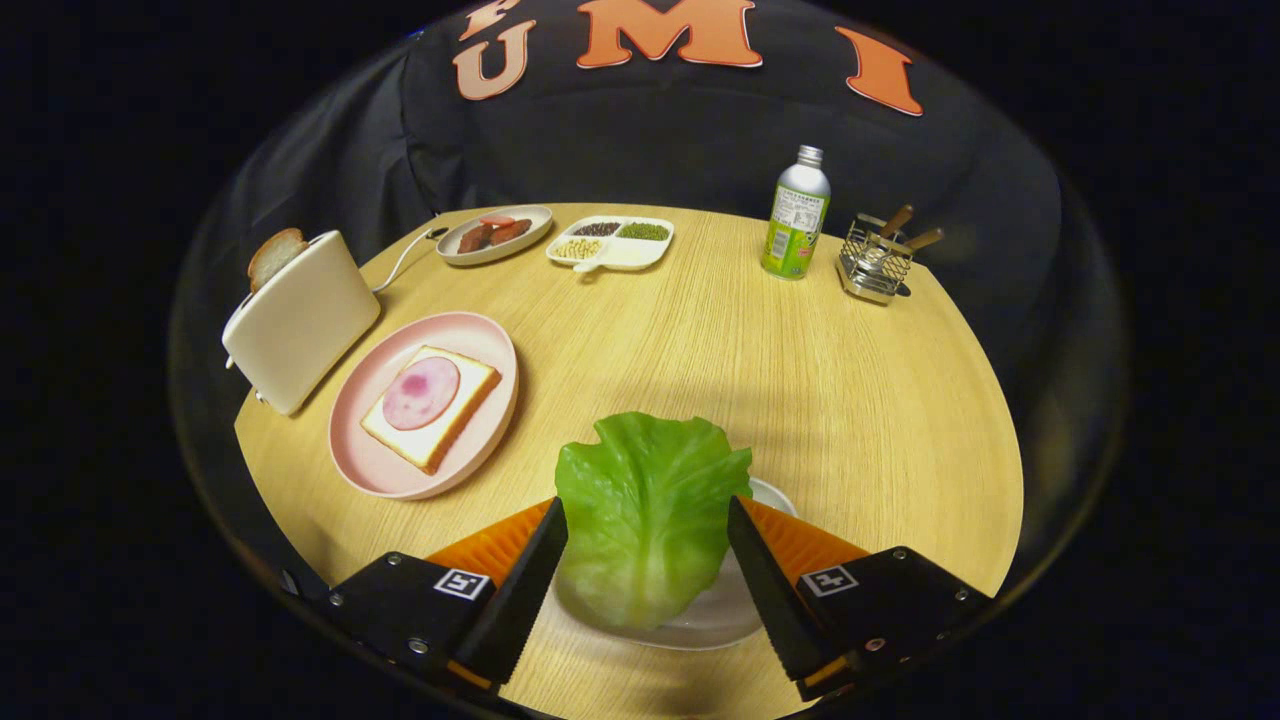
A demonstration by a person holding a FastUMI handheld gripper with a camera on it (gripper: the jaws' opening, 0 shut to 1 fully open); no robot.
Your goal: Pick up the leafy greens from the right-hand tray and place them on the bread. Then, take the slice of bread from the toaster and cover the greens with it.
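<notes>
A: Straddling the leafy greens (648,510), the gripper (648,560) stands with a finger on either side of the leaf. Whether both fingers press it, I cannot tell; they flank its edges closely.

B: Where is the leaf against its dish?

A: Over the shallow white tray (735,615), whose rim shows under and behind it. Lifted or resting, I cannot say. Its long axis runs straight ahead along the fingers, stem end near, ruffled end pointing away.

B: And the target?

A: Ahead and to the left. A pink plate (365,465) holds a slice of bread (462,405) with a round of ham (421,392) on top. The plate's near rim sits close beside the left finger; bread and leaf are apart.

B: So the move turns on that leftward offset.

A: My reading, yes: carry left and forward, then lay the leaf along the bread.

B: Other containers?

A: Toaster (300,320) just left of the plate, a bread slice (275,255) standing up out of its slot. Beyond it, an oval dish (495,235) with reddish-brown pieces, then a divided dish (612,243) with dark, green and pale grains in separate wells. Further right, a bottle (797,212) and a wire holder (878,262) with wooden-handled utensils.
</notes>
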